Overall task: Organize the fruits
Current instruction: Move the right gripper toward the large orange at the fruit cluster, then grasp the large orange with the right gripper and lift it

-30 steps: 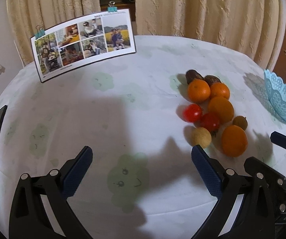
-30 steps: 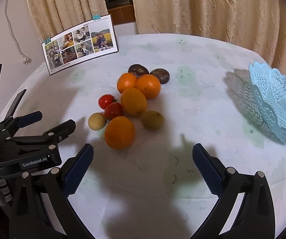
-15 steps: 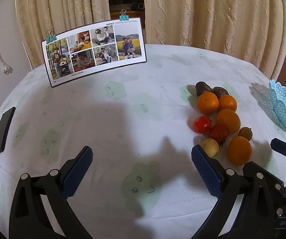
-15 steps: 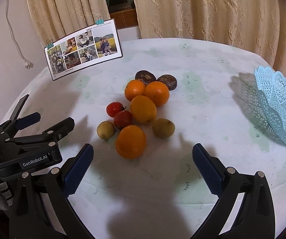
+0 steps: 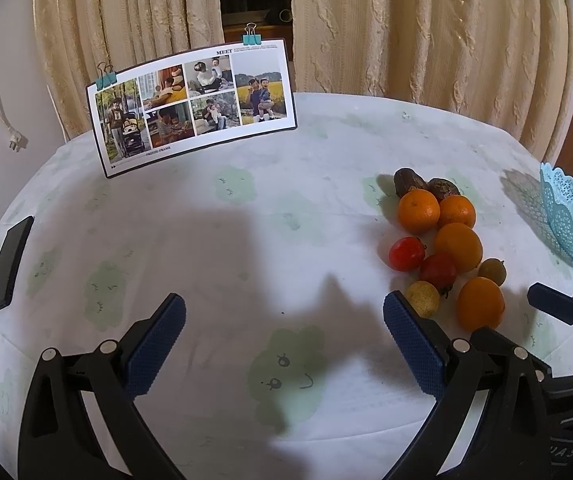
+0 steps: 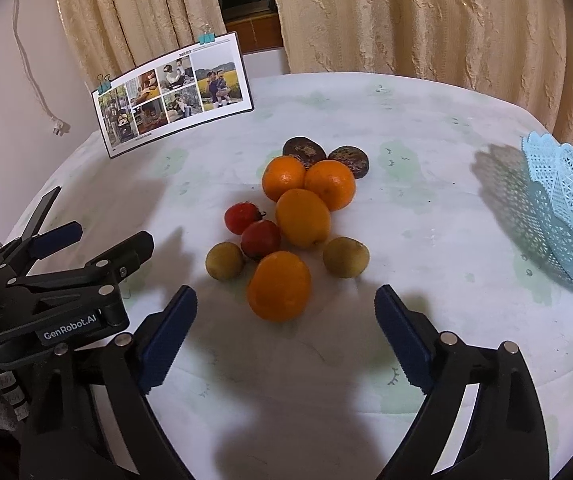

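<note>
A pile of fruit lies on the round table: several oranges, the nearest one (image 6: 279, 286) (image 5: 480, 303), two red tomatoes (image 6: 260, 239), two yellow-green fruits (image 6: 345, 257), and two dark brown fruits (image 6: 304, 152) at the back. A light-blue lace basket (image 6: 566, 208) (image 5: 572, 220) stands at the right edge. My right gripper (image 6: 285, 322) is open and empty, just in front of the nearest orange. My left gripper (image 5: 284, 330) is open and empty over bare cloth, left of the pile; it also shows in the right wrist view (image 6: 86, 248).
A photo card (image 5: 192, 106) with binder clips stands at the back left. A black flat device (image 5: 8, 266) lies at the table's left edge. Curtains hang behind the table (image 6: 426, 140). A white cord with a plug hangs on the left wall.
Both grippers have drawn back and tilted up a little, so the table and fruit sit lower in both views. Both stay open. The fruit has not moved.
</note>
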Demonstrator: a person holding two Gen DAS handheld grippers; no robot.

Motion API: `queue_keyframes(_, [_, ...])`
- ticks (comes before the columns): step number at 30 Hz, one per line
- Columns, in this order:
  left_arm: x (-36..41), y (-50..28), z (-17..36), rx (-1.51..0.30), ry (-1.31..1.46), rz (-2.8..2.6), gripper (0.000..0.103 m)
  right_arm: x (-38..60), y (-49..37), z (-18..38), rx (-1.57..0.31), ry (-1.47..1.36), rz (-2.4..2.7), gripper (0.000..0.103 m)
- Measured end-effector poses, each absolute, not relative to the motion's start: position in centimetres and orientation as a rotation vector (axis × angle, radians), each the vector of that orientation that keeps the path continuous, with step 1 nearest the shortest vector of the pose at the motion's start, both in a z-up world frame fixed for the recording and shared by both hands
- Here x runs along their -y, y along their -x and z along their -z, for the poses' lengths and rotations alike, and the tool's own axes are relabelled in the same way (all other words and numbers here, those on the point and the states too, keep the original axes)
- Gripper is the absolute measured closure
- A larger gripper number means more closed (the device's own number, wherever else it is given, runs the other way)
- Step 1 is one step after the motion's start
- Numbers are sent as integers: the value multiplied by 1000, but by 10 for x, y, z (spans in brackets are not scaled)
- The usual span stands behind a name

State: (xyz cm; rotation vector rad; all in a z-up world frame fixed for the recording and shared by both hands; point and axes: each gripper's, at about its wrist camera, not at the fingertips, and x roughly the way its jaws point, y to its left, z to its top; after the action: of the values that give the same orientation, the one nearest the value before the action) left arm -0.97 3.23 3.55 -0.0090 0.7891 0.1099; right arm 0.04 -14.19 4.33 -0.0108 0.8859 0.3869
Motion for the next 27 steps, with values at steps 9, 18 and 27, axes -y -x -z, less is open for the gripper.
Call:
queue_keyframes(9, [-35,11,-36,-787,13,-112,5,143,-5,-39,-900,-2,-383,19])
queue_keyframes(18, [-35,10,-35,-792,14,-114,5,144,-7,-38,-901,-12,-382,19])
queue_keyframes(27, [-35,9,-35,-794,17,-116,5,142,-7,-36,-906,-16,-387,31])
